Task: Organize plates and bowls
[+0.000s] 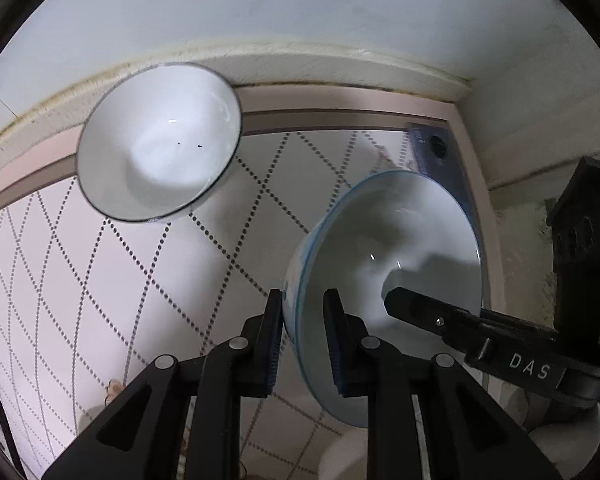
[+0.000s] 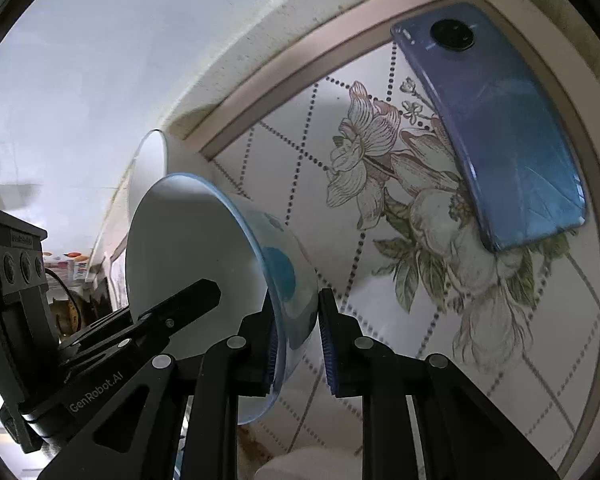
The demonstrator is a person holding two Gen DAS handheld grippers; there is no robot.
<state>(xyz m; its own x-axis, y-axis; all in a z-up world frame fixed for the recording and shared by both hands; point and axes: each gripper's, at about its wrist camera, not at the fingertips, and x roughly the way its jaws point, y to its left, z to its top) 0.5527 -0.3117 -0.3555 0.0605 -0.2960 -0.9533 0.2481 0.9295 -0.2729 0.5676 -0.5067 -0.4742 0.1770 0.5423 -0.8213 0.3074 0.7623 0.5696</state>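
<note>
A white bowl with a blue rim [image 1: 400, 232] is tilted on its side above the table. My left gripper [image 1: 303, 298] is shut on its near rim, one pad inside and one outside. My right gripper [image 2: 297, 298] is shut on the opposite wall of the same bowl [image 2: 188, 240], over its blue outer pattern. In each wrist view one finger of the other gripper reaches into the bowl: the right one [image 1: 416, 312] and the left one [image 2: 188, 298]. A second white bowl with a dark rim [image 1: 156, 140] sits upright near the table's back edge, seen edge-on [image 2: 150, 168] behind the held bowl.
A blue phone [image 2: 496, 136] lies face down near the table's corner, on a tablecloth [image 1: 100, 280] with dotted diamonds and a flower print. A pale wall [image 1: 300, 8] runs along the table's back edge. A white rounded object [image 2: 300, 464] shows below the grippers.
</note>
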